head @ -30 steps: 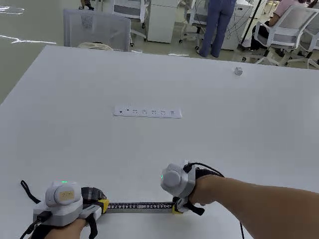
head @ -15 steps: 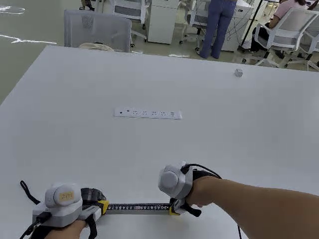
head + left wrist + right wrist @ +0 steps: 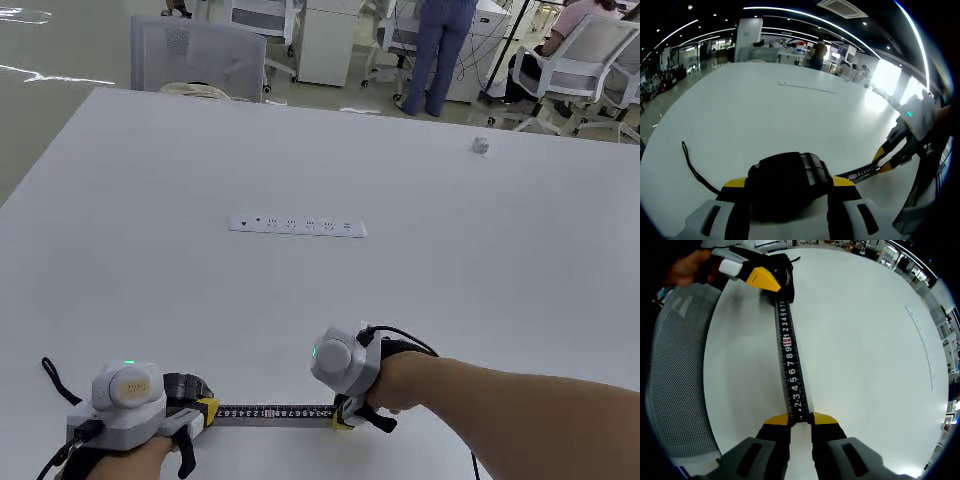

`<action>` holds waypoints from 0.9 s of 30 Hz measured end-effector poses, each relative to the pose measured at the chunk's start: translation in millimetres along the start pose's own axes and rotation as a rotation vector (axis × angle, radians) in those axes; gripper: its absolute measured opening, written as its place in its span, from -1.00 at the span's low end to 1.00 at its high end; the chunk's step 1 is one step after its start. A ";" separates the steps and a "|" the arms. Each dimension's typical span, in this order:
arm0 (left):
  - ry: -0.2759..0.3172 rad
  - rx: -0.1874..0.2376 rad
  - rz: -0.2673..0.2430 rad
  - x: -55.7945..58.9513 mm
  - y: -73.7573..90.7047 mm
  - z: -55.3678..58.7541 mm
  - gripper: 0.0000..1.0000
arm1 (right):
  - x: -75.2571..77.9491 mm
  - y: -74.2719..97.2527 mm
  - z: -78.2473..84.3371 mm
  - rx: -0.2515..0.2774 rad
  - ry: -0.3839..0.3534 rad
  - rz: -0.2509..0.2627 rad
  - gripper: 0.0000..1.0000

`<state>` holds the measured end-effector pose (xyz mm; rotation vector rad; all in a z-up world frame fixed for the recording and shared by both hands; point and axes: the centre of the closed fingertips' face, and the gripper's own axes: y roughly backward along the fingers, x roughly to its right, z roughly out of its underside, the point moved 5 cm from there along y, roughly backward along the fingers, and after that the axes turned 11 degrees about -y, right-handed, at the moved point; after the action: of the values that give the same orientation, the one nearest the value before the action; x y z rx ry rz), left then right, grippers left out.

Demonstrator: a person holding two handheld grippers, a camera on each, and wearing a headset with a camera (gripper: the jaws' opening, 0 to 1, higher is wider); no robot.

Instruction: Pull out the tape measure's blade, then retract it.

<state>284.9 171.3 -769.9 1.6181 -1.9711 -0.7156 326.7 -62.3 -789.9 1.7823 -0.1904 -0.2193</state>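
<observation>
Two grippers sit low at the near edge of the worktop (image 3: 320, 300) in the head view. My left gripper (image 3: 200, 413) has its fingers clamped on the black and yellow tape measure (image 3: 186, 390), which rests on the worktop. My right gripper (image 3: 342, 416) pinches the free end of the blade (image 3: 275, 411), which lies flat between the two with its numbers up. A black strap (image 3: 55, 378) curls just left of the case. Farther out a white power strip (image 3: 297, 225) lies mid-worktop, and a small pale object (image 3: 480, 145) (too small to tell what) sits near the far edge. Beyond stand office chairs (image 3: 195, 55) and a person (image 3: 435, 50).

From the left gripper view, my left gripper (image 3: 788, 200) holds the tape measure (image 3: 787, 182) squarely, one finger against each side of the case. The blade (image 3: 860, 173) runs off to the right to the yellow tips of my right gripper (image 3: 882, 162). The strap (image 3: 692, 167) lies loose on the worktop to the left.

From the right gripper view, my right gripper (image 3: 800, 417) has its fingers pressed onto the blade (image 3: 789, 355) right at its end (the 2 and 3 sit just past the tips). It stretches straight to the tape measure (image 3: 782, 272) in my left gripper (image 3: 774, 276). A grey mesh chair (image 3: 675, 375) stands beside the worktop edge.
</observation>
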 end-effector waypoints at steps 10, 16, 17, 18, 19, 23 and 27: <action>0.002 -0.001 0.001 -0.5 -0.5 0.1 0.17 | -1.6 -0.1 -3.2 0.001 0.004 -0.001 -0.70; 0.003 -0.001 0.002 -0.5 -0.5 0.2 0.17 | -1.4 -1.5 -5.1 0.005 0.003 -0.003 -0.70; 0.003 -0.001 0.002 -0.4 -0.5 0.2 0.17 | -2.1 -1.1 -5.7 0.005 0.005 -0.003 -0.70; 0.004 -0.001 0.002 -0.4 -0.4 0.1 0.17 | -2.3 -1.0 -6.1 0.006 0.003 -0.003 -0.70; 0.004 -0.002 0.002 -0.4 -0.4 0.1 0.17 | -2.6 -1.0 -6.4 0.006 0.002 -0.004 -0.70; 0.005 -0.003 0.003 -0.2 -0.1 0.1 0.17 | -2.6 -2.0 -8.2 0.010 0.001 -0.004 -0.70; 0.006 -0.003 0.003 -0.4 -0.3 0.1 0.17 | -3.5 -2.2 -10.1 0.015 0.000 -0.006 -0.70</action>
<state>285.1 171.7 -770.2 1.6139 -1.9669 -0.7114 325.9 -51.4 -789.7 1.7977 -0.1872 -0.2228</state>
